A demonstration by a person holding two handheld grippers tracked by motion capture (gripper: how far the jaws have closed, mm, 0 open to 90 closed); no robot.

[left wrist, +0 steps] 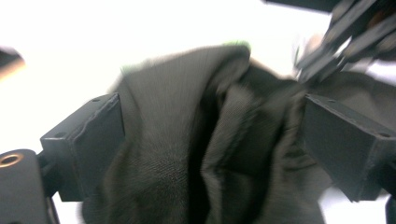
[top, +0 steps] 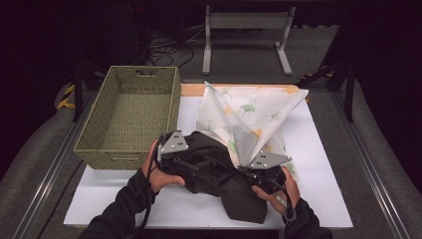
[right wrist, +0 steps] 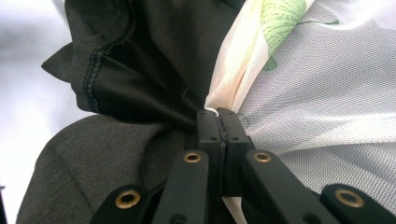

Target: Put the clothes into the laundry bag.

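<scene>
A dark grey garment (top: 214,172) lies bunched on the white board, part of it under a white mesh bag (top: 249,114) printed with green and yellow leaves. My left gripper (top: 191,167) is at the garment's left side. In the left gripper view its jaws stand wide and open (left wrist: 210,130), with a fold of the dark cloth (left wrist: 187,140) lying between the pads. My right gripper (top: 245,170) is shut on the mesh bag's edge (right wrist: 327,93), pinched at the fingertips (right wrist: 217,114), and the garment (right wrist: 140,70) lies just left of it.
A woven basket (top: 127,157) stands on the left of the white board (top: 323,169), close to my left hand. A grey metal stand (top: 244,22) sits on the floor behind the table. The other gripper (left wrist: 345,37) appears blurred at the top right of the left gripper view.
</scene>
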